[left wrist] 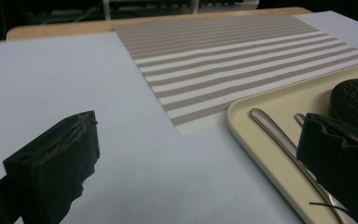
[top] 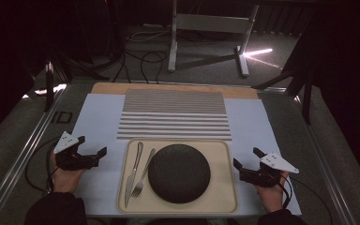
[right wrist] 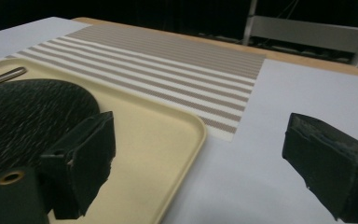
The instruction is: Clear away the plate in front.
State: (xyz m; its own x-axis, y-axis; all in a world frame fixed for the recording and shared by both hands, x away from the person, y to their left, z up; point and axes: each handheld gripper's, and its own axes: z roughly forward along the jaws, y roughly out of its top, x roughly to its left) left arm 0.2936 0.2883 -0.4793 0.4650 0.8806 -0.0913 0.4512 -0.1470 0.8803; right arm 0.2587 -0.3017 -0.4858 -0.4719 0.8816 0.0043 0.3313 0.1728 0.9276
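High view: fork (top: 143, 174) beside knife (top: 133, 171)

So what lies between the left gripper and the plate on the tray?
In the high view, between the left gripper and the plate lie the tray's rim, then the knife and the fork.

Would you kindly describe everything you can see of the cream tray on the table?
The cream tray is a shallow rectangle with rounded corners and a low raised rim, matte like plastic. It lies flat on the pale blue sheet, its far edge overlapping the striped placemat. On it lie a knife and fork side by side at its left, and a round dark textured plate in the middle. Neither gripper touches it.
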